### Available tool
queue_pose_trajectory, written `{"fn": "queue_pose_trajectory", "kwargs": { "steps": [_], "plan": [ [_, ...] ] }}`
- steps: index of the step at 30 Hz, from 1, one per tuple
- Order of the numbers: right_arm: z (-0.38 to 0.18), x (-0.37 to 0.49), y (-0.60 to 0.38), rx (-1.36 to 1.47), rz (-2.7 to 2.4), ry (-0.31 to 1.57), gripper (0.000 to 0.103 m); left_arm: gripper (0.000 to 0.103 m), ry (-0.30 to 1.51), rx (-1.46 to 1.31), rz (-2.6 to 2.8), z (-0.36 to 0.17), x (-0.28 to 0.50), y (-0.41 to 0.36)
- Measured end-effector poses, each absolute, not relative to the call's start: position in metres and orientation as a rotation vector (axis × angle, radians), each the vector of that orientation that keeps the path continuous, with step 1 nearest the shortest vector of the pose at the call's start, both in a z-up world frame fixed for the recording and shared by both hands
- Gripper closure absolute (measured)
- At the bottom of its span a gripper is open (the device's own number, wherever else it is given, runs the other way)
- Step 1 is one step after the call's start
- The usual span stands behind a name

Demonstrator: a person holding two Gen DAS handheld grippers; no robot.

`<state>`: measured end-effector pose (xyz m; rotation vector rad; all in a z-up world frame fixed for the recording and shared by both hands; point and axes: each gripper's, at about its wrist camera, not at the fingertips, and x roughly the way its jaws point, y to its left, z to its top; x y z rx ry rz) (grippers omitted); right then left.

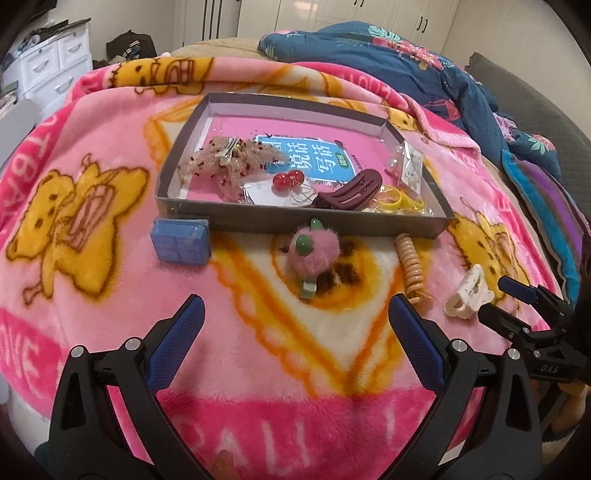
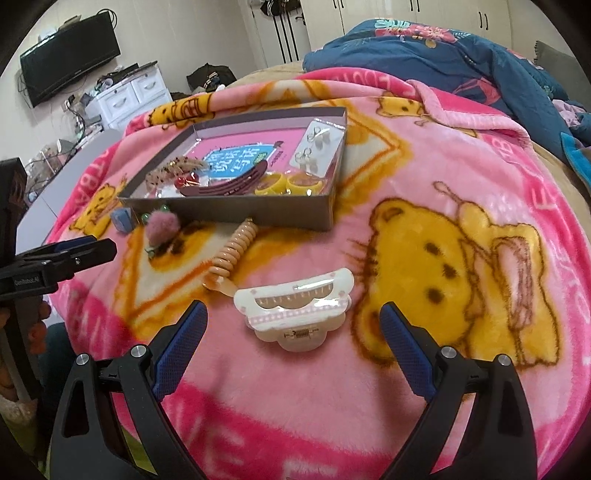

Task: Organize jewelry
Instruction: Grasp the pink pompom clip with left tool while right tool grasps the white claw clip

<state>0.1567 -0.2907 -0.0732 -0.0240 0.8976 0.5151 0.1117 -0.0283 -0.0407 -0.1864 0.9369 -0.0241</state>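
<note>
A shallow grey box (image 1: 303, 223) (image 2: 236, 212) lies on the pink blanket, holding a dark claw clip (image 1: 351, 190), red cherry earrings (image 1: 286, 181), yellow rings (image 1: 397, 197) and a sequinned bow (image 1: 229, 158). In front of it lie a fluffy pink hair clip (image 1: 314, 251) (image 2: 162, 223), a blue pad (image 1: 181, 242), a peach coil hair tie (image 1: 410, 267) (image 2: 234, 251) and a white claw clip (image 1: 467, 291) (image 2: 299, 308). My left gripper (image 1: 295, 317) is open, short of the fluffy clip. My right gripper (image 2: 293, 323) is open around the white claw clip.
A blue floral quilt (image 1: 424, 62) is heaped at the back right of the bed. White drawers (image 1: 55, 62) and a wall television (image 2: 70, 55) stand at the left. White wardrobe doors (image 2: 369, 22) fill the far wall.
</note>
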Motion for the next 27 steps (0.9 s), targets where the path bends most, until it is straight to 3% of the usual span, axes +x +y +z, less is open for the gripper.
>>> {"fn": "queue_pose_trajectory", "kwargs": {
  "steps": [12,17,23,27],
  "plan": [
    [-0.089,0.172,-0.284,-0.014,0.517,0.918,0.011,0.010,0.967,-0.201,-0.013,-0.059,0.139,-0.029],
    [-0.095,0.177,-0.282,-0.004,0.528,0.936,0.023,0.012,0.983,-0.227,-0.018,-0.066,0.153,-0.030],
    [-0.095,0.176,-0.288,0.015,0.531,0.922,0.026,0.036,0.988,-0.216,-0.019,-0.072,0.166,-0.036],
    [-0.091,0.174,-0.296,0.032,0.529,0.920,0.026,0.080,0.980,-0.181,-0.034,-0.076,0.171,-0.043]
  ]
}}
